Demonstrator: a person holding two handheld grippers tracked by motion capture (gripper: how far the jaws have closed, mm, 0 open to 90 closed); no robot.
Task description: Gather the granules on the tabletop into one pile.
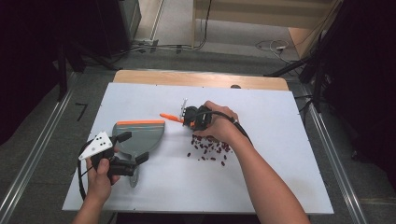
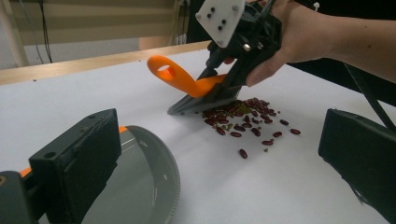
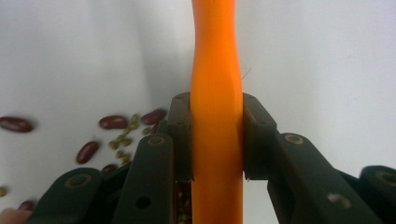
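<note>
High view: a dustpan (image 1: 140,135) lies at centre left, with the left gripper (image 1: 133,149) at its rear, jaws spread. Beans (image 1: 210,148) are scattered at centre, under the right gripper (image 1: 187,116).

Left gripper view: its own jaws are seen wide apart at the lower corners, nothing between them. The brush (image 2: 205,95) is pressed at the pile's edge, upper centre.

Right gripper view: the jaws are clamped on the orange handle (image 3: 217,116).

Step judged: sweeping begun. Next, the beans must be drawn toward the dustpan, which wants steadying.
</note>
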